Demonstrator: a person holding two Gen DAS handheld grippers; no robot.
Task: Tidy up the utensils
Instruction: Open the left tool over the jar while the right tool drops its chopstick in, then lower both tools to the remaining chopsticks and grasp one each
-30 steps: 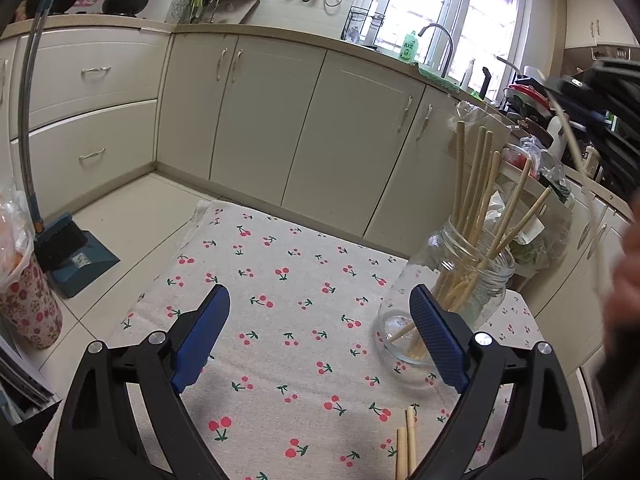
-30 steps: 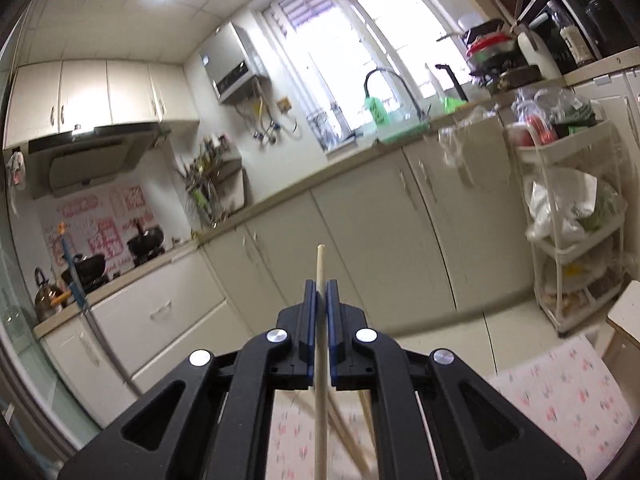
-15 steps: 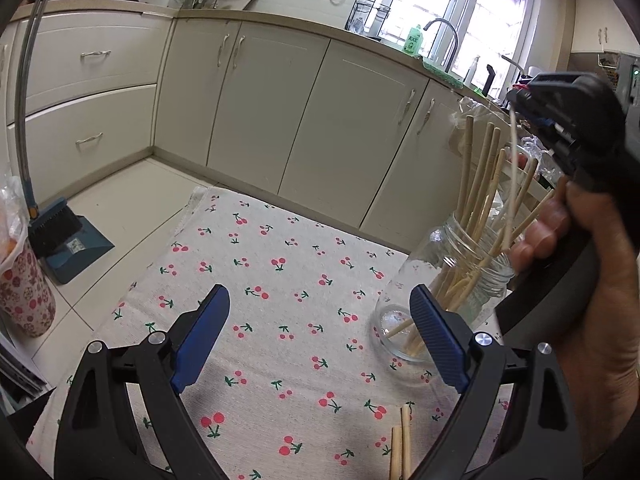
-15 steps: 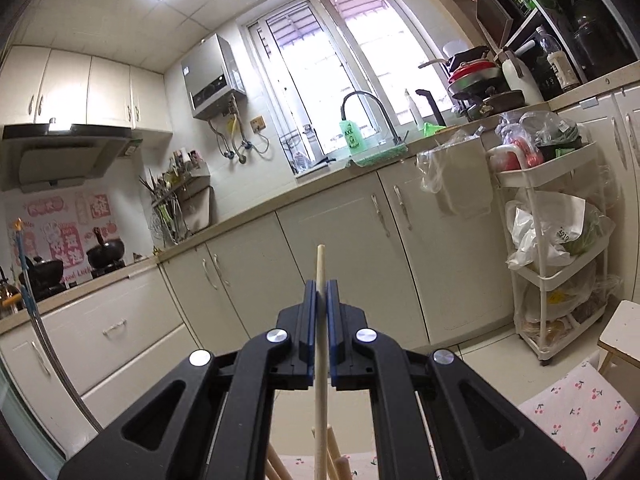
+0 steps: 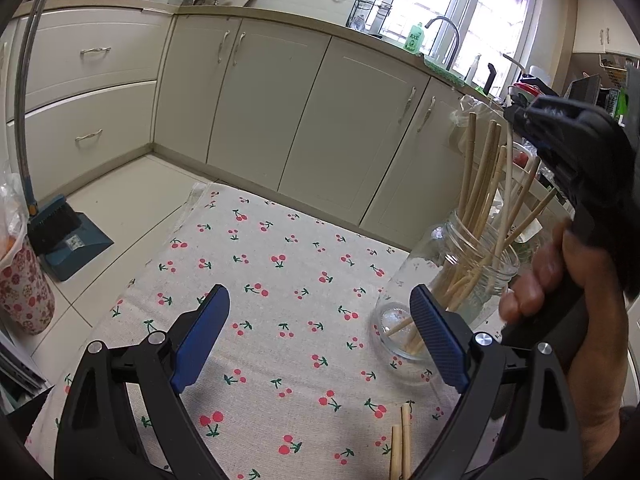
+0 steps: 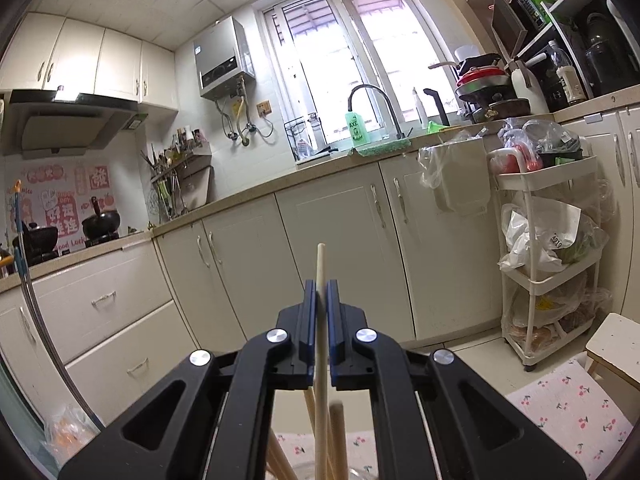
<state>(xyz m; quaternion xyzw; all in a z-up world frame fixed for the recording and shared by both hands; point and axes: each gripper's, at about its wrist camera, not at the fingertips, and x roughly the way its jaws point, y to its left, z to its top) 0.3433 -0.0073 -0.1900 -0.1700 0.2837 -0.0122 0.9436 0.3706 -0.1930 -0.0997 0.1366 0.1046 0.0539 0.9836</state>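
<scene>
A clear glass jar (image 5: 452,280) stands on the cherry-print tablecloth (image 5: 288,280) and holds several wooden chopsticks (image 5: 476,184). My right gripper (image 6: 319,292) is shut on one pale chopstick (image 6: 320,264), held upright with its lower end down in the jar's mouth (image 5: 507,196). The right gripper (image 5: 520,120) shows above the jar in the left wrist view. My left gripper (image 5: 320,340) is open and empty, low over the cloth to the left of the jar. Two chopsticks (image 5: 401,444) lie on the cloth near the front edge.
Cream kitchen cabinets (image 5: 280,120) run behind the table. A blue dustpan and brush (image 5: 60,236) stand on the floor at left beside a floral bag (image 5: 22,292). A white trolley rack (image 6: 548,256) and a small stool (image 6: 616,344) are at right.
My right gripper has come down over the jar with the chopstick, whose lower end now goes into the jar among the others. The left gripper has stayed open in place.
</scene>
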